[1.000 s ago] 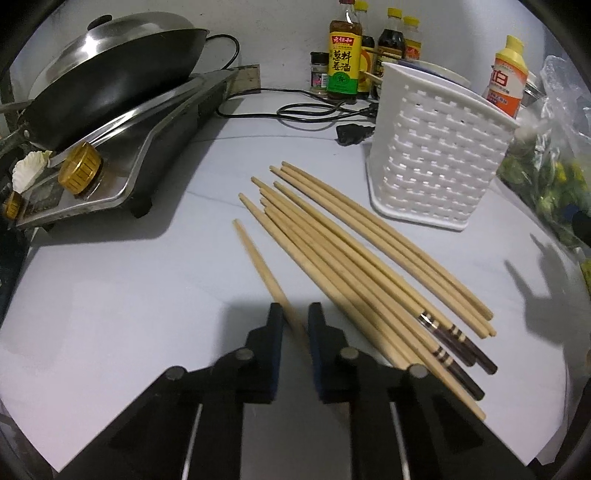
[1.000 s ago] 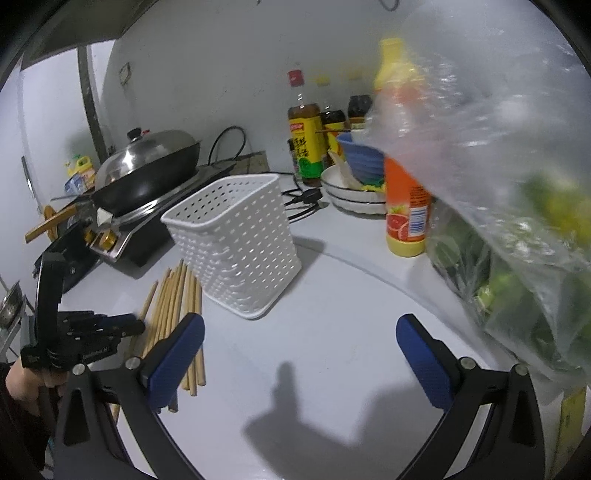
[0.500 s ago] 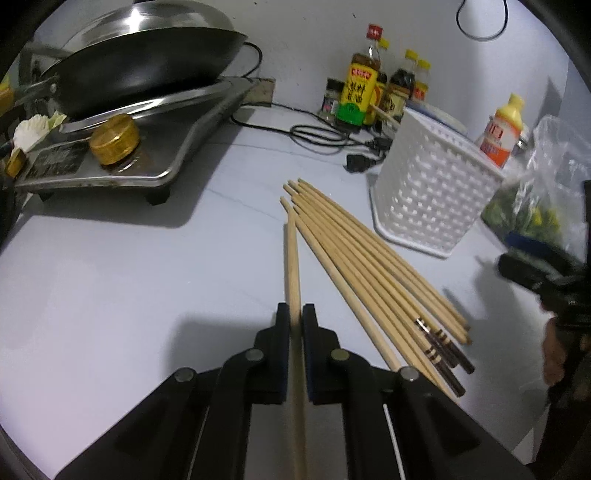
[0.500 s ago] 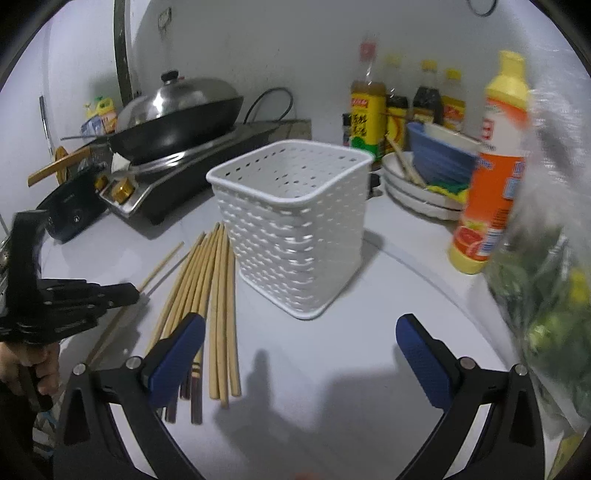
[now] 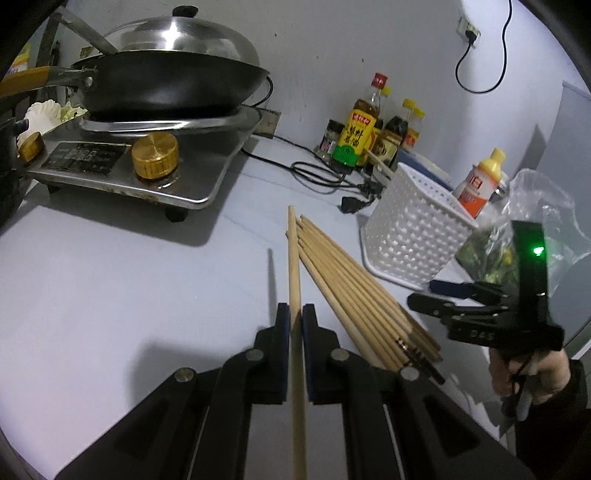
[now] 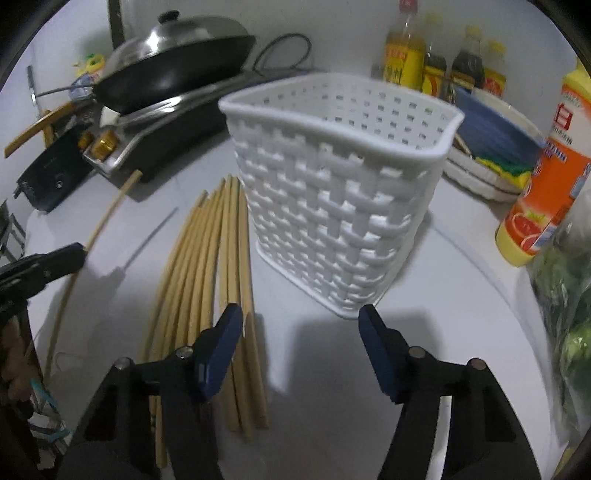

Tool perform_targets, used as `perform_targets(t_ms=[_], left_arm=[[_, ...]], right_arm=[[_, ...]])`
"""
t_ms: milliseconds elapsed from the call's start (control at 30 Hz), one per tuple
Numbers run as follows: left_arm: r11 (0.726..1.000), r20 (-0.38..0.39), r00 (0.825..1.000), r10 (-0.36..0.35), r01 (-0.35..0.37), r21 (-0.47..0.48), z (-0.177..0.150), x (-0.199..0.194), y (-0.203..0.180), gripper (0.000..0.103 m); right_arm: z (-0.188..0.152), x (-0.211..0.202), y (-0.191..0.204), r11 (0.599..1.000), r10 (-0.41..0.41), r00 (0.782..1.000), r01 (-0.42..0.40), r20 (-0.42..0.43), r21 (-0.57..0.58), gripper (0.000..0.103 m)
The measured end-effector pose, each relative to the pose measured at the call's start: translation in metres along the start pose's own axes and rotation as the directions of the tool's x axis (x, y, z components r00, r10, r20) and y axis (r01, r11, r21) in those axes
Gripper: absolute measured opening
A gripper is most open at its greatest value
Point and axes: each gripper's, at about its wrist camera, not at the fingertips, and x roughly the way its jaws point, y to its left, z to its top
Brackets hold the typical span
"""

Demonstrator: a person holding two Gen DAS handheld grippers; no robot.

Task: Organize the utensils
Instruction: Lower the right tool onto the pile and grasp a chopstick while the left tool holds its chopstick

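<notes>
While our left gripper (image 5: 294, 321) pinches one chopstick (image 5: 294, 266), our right gripper (image 6: 301, 325) hangs with its jaws part-closed on nothing.
Its jaws have just been narrowing; the chopstick bundle (image 6: 207, 266) lies at its nine o'clock, the white basket (image 6: 340, 206) at twelve.

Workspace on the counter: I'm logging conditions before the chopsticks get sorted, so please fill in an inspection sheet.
Surface: pale counter, dry as far as seen.
Job's things: loose chopsticks lying beside the empty white basket; single chopstick lifted.
Clutter: lidded wok on a cooker, sauce bottles, orange bottle, stacked bowls, bag of greens.
Grippers: left claw shut on the single chopstick; right claw open, just been closing, nothing between the pads.
Cables: black cord and plug behind the basket; another at the wall socket.
Surroundings: white wall, dim light.
</notes>
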Motion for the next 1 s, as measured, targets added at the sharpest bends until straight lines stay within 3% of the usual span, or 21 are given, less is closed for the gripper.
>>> perform_targets(t_ms=[67, 167, 333, 500, 1000], left_arm=[[1.000, 0.009, 1.000, -0.013, 0.013, -0.001, 0.002, -0.003, 0.002, 0.006], [1.000, 0.020, 0.999, -0.028, 0.029, -0.006, 0.003, -0.006, 0.005, 0.006], [0.999, 0.039, 0.998, -0.052, 0.052, -0.010, 0.005, -0.011, 0.010, 0.006], [0.998, 0.051, 0.997, -0.060, 0.061, -0.015, 0.005, -0.016, 0.014, 0.006], [0.996, 0.082, 0.993, -0.082, 0.083, -0.015, 0.006, -0.029, 0.015, 0.006]], right_arm=[[0.002, 0.001, 0.004, 1.000, 0.016, 1.000, -0.016, 0.000, -0.007, 0.046], [0.007, 0.003, 0.013, 0.999, 0.010, 1.000, -0.010, -0.005, -0.037, 0.038], [0.011, 0.010, 0.028, 0.997, 0.010, 0.999, -0.013, -0.038, -0.073, 0.036], [0.018, 0.016, 0.033, 0.996, -0.007, 0.999, 0.003, -0.044, -0.087, 0.026], [0.028, 0.024, 0.037, 0.992, -0.036, 0.997, 0.028, -0.063, -0.125, 0.017]])
